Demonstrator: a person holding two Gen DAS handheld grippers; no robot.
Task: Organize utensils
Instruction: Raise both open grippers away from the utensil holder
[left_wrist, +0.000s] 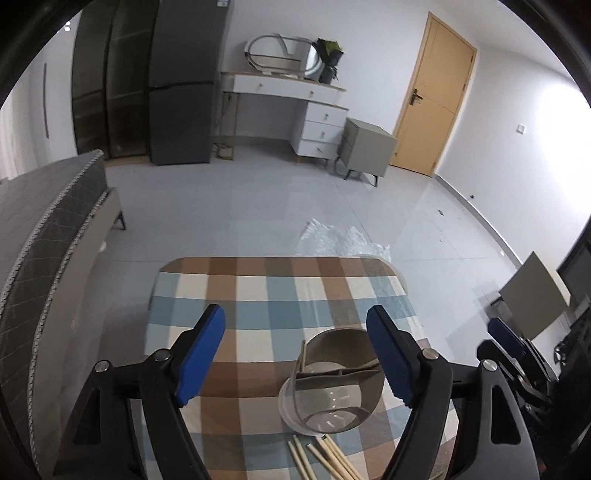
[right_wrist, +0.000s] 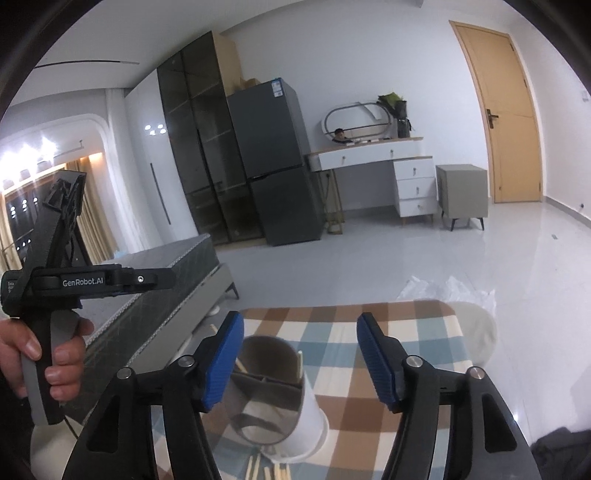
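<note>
The grey cylindrical utensil holder with inner dividers (left_wrist: 334, 380) stands on the checked brown, blue and white tablecloth (left_wrist: 258, 295), and pale wooden chopsticks (left_wrist: 325, 458) lie on the cloth just beside its base. The left gripper (left_wrist: 295, 354) and the right gripper (right_wrist: 301, 363) both hover above the table with jaws wide apart, holding nothing.

home room, fridge (right_wrist: 273, 158), vanity desk (right_wrist: 373, 155), wooden door (right_wrist: 506, 114)
</note>
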